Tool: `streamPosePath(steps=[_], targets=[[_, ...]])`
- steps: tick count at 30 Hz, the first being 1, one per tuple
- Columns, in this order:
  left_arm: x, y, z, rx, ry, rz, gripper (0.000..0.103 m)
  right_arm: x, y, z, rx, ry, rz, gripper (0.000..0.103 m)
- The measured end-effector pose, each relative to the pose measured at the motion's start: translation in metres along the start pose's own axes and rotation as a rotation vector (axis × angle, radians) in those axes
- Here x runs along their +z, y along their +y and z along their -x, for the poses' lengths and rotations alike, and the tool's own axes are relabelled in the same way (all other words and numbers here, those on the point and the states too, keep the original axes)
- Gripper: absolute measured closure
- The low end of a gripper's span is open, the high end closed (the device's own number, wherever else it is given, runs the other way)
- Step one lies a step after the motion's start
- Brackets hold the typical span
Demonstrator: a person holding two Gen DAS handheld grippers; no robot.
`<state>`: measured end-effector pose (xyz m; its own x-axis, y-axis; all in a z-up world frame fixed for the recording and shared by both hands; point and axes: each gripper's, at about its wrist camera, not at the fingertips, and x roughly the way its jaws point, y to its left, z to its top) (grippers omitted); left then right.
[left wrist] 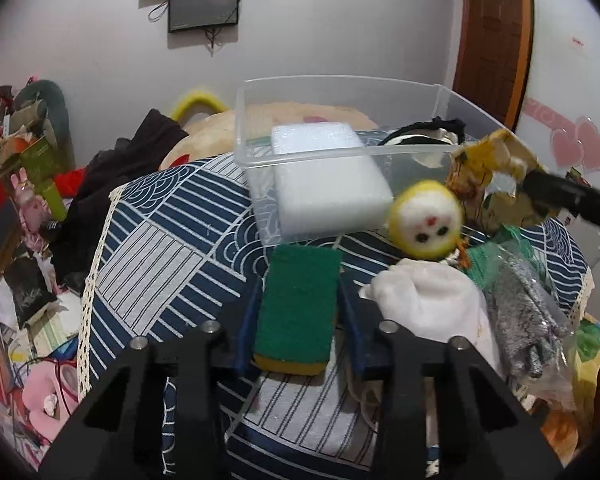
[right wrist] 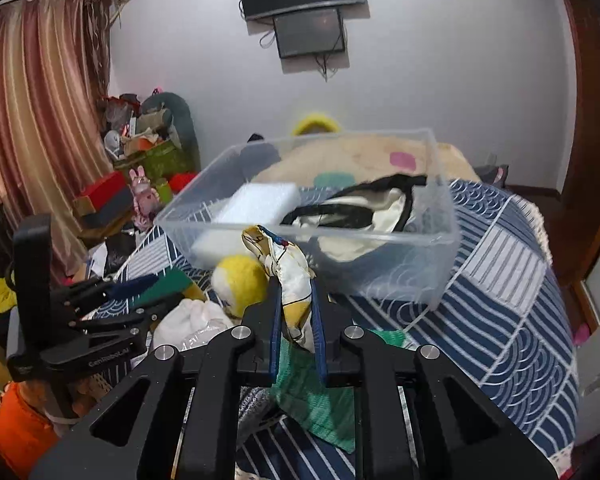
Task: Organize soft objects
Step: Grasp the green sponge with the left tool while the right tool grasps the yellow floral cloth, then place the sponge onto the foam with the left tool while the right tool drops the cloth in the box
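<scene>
Clear bin (right wrist: 440, 248) holds white foam block (right wrist: 260, 200), black-trimmed cloth (right wrist: 364, 208); left gripper (left wrist: 298, 320) clamps green sponge (left wrist: 298, 312) (right gripper (right wrist: 296, 304) pinches patterned cloth (right wrist: 292, 276)).

We find the clear bin (right wrist: 384, 276) open-topped; inside it, foam block (right wrist: 260, 204) and dark garment (right wrist: 360, 208) crowd the floor.

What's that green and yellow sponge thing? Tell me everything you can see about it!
The sponge is a rectangular kitchen scrubber: a rough, dark green scouring layer on top and a soft yellow foam layer underneath, showing at its near end. The left gripper is shut on it, one blue finger pressing each long side. It is held about level, its far end pointing toward the clear plastic bin. In the right wrist view only its green edge shows between the fingers.
</scene>
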<state>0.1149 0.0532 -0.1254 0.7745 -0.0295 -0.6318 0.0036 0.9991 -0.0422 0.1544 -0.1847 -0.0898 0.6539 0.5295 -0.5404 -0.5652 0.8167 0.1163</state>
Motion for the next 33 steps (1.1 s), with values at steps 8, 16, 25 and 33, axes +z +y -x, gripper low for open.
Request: streamPosePath(steps=[8, 16, 25, 33], targets=[[0.007, -0.004, 0.027, -0.018, -0.063, -0.008, 0.067, 0.009, -0.004, 0.024, -0.008, -0.074, -0.005, 0.091], [0.023, -0.01, 0.061, -0.043, -0.163, -0.005, 0.067, 0.022, -0.005, 0.044, -0.017, -0.145, -0.001, 0.091], [0.06, -0.014, 0.079, -0.022, -0.287, -0.008, 0.067, 0.04, -0.005, 0.054, -0.041, -0.22, 0.014, 0.091], [0.084, -0.011, 0.055, -0.026, -0.278, 0.023, 0.067, 0.056, -0.01, 0.045, -0.087, -0.256, 0.011, 0.091]])
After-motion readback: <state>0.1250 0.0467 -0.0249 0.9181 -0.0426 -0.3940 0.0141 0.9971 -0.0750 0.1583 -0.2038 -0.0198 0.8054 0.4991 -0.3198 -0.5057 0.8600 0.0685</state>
